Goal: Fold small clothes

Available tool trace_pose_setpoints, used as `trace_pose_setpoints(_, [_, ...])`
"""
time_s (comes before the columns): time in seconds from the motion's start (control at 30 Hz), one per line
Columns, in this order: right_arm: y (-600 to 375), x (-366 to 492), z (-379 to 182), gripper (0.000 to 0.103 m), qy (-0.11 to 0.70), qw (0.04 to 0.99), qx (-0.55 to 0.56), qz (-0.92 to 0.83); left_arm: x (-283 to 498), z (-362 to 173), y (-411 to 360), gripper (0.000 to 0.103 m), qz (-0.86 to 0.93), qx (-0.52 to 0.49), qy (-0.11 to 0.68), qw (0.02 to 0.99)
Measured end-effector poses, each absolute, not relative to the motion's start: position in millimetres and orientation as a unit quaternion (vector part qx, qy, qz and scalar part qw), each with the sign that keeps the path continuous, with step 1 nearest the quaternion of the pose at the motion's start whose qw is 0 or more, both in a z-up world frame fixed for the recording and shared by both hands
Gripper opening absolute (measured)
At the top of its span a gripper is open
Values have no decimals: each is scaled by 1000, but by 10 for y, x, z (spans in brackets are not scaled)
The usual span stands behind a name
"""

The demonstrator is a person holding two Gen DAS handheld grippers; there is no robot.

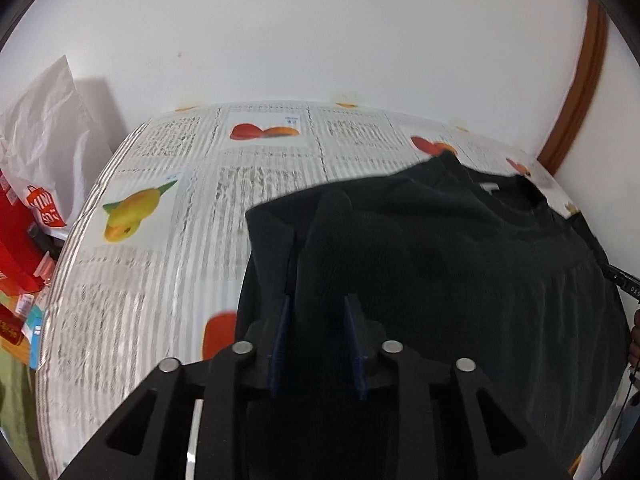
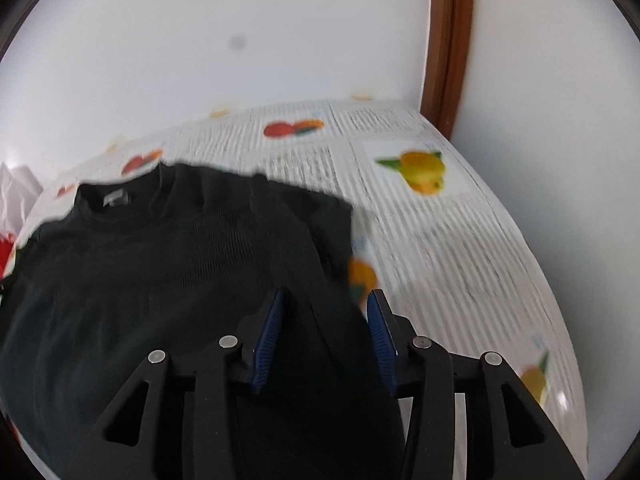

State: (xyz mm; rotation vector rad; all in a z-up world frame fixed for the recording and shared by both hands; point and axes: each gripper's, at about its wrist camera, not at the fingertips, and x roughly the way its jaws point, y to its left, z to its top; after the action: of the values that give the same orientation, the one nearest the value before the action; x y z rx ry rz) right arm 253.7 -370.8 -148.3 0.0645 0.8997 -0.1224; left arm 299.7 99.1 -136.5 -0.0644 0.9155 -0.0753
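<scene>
Left wrist view: the left gripper (image 1: 318,312) has its blue pads apart, with dark cloth of the black shirt (image 1: 460,248) lying between them; whether they pinch it I cannot tell. The shirt lies on the worktop (image 1: 168,240), which has a fruit-print cover.

Right wrist view: the right gripper (image 2: 326,312) is spread apart over the shirt's (image 2: 160,264) sleeve edge.

A fruit-print tablecloth (image 1: 168,216) meets a white wall (image 1: 320,40); a plastic bag (image 1: 44,136) stands left.
</scene>
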Motion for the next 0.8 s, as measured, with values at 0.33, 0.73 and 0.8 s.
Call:
trace_pose_setpoints(0.33, [-3926,1973,-1683,50,453,886,88,-48,2372,-1433,1344,42,-56,-72,466,880])
trace_pose_setpoints(0.73, [-3754,2314,-1686,13,465,883,60,-24,2273,-1551,1420,18,-87,-116,458,877])
trace_pose_setpoints(0.8, [-3763,2351,-1656,11,457,888,41,-18,2316,-1532,1332,16,-83,-101,451,883])
